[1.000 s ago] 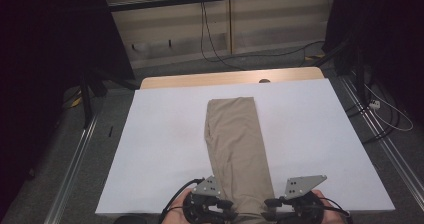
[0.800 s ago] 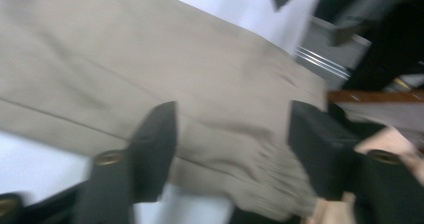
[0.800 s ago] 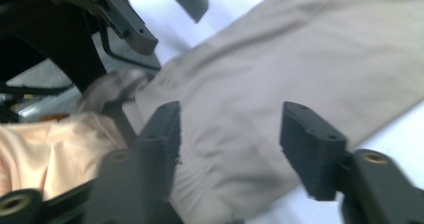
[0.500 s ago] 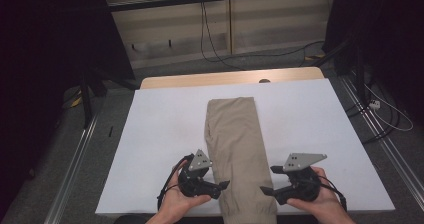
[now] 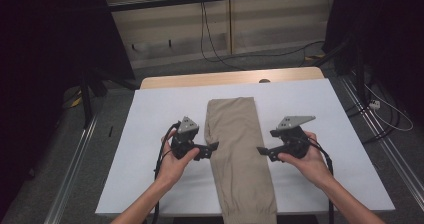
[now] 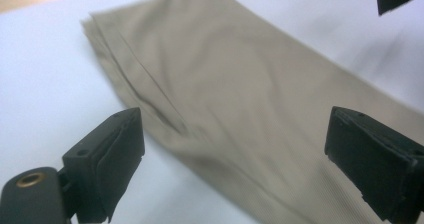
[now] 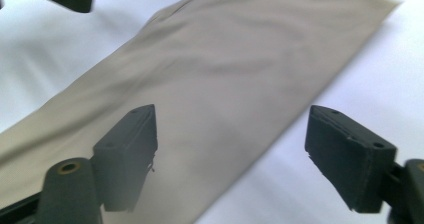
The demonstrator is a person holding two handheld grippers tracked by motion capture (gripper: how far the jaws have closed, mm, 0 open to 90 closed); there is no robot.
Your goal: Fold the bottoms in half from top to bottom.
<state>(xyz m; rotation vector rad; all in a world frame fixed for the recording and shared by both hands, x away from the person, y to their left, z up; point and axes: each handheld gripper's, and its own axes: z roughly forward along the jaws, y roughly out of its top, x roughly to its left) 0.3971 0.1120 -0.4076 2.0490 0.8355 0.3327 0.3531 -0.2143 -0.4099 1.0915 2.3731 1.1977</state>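
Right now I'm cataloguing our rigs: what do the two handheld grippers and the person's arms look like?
Both the left gripper and the right gripper are black, each with two blocky black jaws, a grey three-cornered plate on top and a trailing black cable. The person's forearms show no sleeves or gloves.

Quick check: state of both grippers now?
Left gripper: open, empty, beside the folded beige fabric trousers.
Right gripper: open, empty, at their other edge.
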